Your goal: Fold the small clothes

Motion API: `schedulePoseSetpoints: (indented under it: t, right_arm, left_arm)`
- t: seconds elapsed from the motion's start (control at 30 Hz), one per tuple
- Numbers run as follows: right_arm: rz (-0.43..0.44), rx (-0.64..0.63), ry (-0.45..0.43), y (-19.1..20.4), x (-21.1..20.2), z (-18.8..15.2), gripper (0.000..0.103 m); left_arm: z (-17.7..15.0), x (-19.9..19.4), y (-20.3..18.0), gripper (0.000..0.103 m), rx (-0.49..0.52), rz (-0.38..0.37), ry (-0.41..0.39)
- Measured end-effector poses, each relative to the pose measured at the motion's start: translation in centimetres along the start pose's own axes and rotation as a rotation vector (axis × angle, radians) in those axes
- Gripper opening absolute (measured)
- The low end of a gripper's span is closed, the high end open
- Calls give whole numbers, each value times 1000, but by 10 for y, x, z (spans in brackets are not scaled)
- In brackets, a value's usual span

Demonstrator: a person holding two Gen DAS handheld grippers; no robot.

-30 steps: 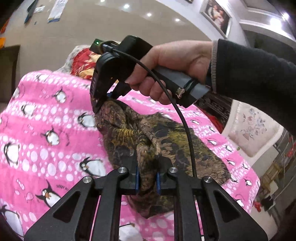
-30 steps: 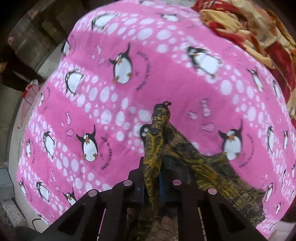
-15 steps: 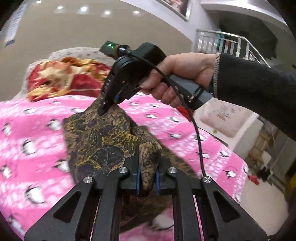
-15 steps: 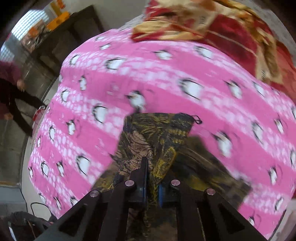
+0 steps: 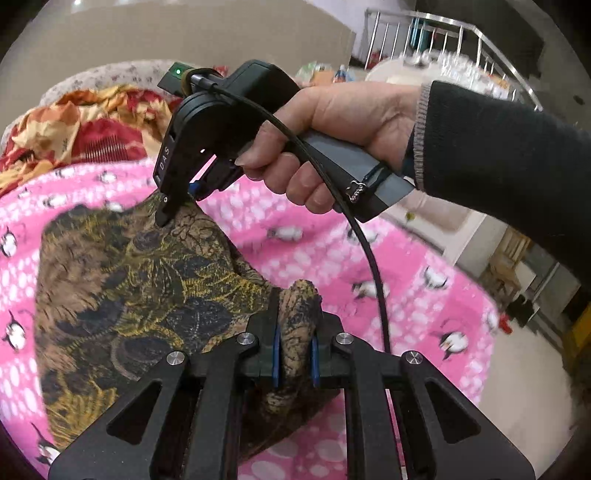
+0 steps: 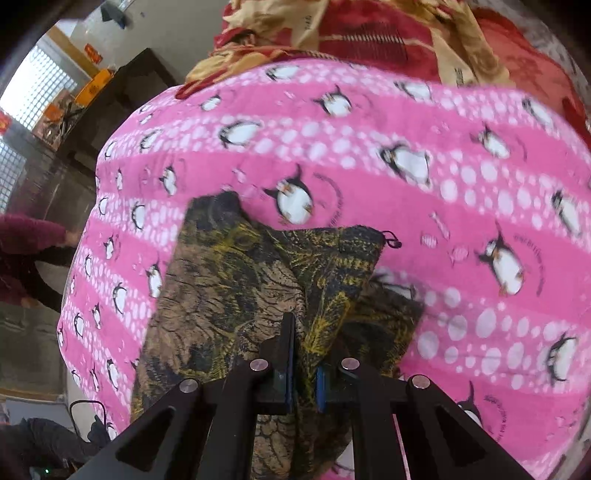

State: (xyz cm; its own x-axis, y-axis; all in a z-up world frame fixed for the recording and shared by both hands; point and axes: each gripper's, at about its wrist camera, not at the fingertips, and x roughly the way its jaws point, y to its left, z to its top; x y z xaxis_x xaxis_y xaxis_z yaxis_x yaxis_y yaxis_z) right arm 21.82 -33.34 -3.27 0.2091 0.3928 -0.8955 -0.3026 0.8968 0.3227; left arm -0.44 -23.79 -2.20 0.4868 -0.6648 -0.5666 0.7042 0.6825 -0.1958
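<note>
A small brown, black and yellow patterned garment (image 5: pixel 140 288) is spread out above the pink penguin blanket (image 5: pixel 288 251). My left gripper (image 5: pixel 294 354) is shut on a bunched edge of it near the camera. Across the cloth, a hand (image 5: pixel 332 125) holds my right gripper (image 5: pixel 168 218), which pinches the far edge. In the right wrist view the garment (image 6: pixel 236 280) hangs in a flat sheet, with the right gripper (image 6: pixel 303 380) shut on a fold of it. Part of the cloth lies doubled under the sheet (image 6: pixel 391 317).
A red and yellow quilt (image 5: pixel 81 129) is heaped at the blanket's far end, also seen as the quilt (image 6: pixel 388 33) in the right wrist view. A person in a maroon sleeve (image 6: pixel 26 251) stands beside the bed's left. A metal railing (image 5: pixel 443 40) and floor lie to the right.
Both grippers have swept sideways across the bed with the garment. The cloth has gone from a narrow bunched strip to a wide flat sheet stretched between them.
</note>
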Motion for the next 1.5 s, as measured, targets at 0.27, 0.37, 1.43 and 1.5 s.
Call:
schedulePoseSetpoints:
  t: [0.27, 0.37, 1.43, 1.5]
  right_arm:
    - [59, 133, -127, -37, 16, -31, 43]
    - [44, 127, -253, -31, -30, -48, 43]
    - [-152, -90, -288, 56, 25, -129, 43]
    - [-124, -133, -390, 52, 25, -146, 43]
  left_arm:
    - [-23, -11, -5, 23, 17, -26, 93]
    - [-28, -51, 3, 23, -11, -43, 61]
    - [54, 69, 198, 15, -290, 239, 167]
    - [45, 77, 208, 16, -318, 208, 150]
